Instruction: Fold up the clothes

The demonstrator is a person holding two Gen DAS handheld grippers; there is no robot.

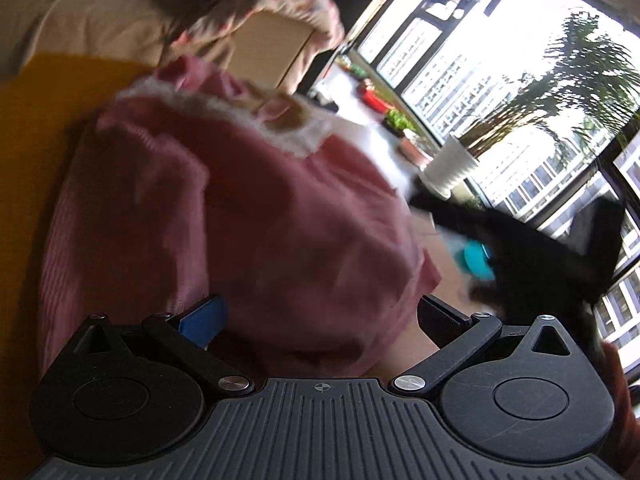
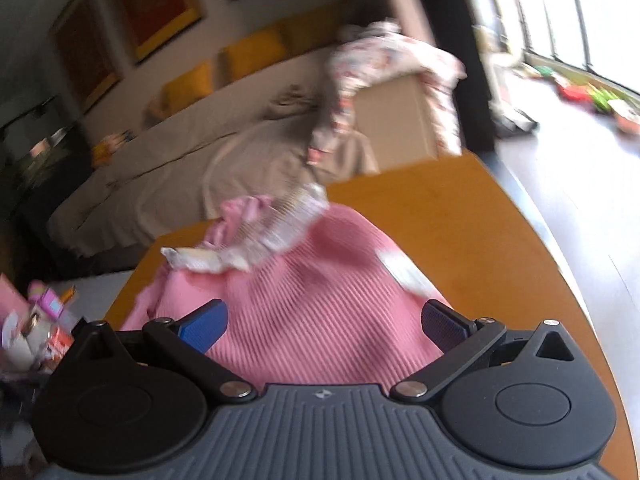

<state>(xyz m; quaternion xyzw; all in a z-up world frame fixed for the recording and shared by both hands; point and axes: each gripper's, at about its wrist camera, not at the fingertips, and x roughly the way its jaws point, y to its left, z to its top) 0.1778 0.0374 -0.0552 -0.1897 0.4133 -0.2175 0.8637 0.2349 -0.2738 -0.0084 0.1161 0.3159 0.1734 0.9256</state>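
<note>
A pink ribbed garment [image 1: 248,216] with a white lace collar [image 1: 224,112] lies bunched on the yellow table [image 1: 36,120]. My left gripper [image 1: 324,320] is open just over its near edge, blue pad [image 1: 204,322] on the cloth at the left and the other pad beside its right edge. In the right wrist view the same garment [image 2: 320,300] fills the middle, collar [image 2: 260,240] at the far end. My right gripper [image 2: 324,322] is open, fingers spread wide above the near hem. Both views are motion-blurred.
A cardboard box [image 2: 400,120] draped with a floral garment [image 2: 384,56] stands behind the table, against a beige sofa [image 2: 160,184]. A blurred black and teal tool [image 1: 520,256] hovers at the table's right. A white plant pot [image 1: 452,164] stands by the windows. Toys [image 2: 40,320] lie on the floor at the left.
</note>
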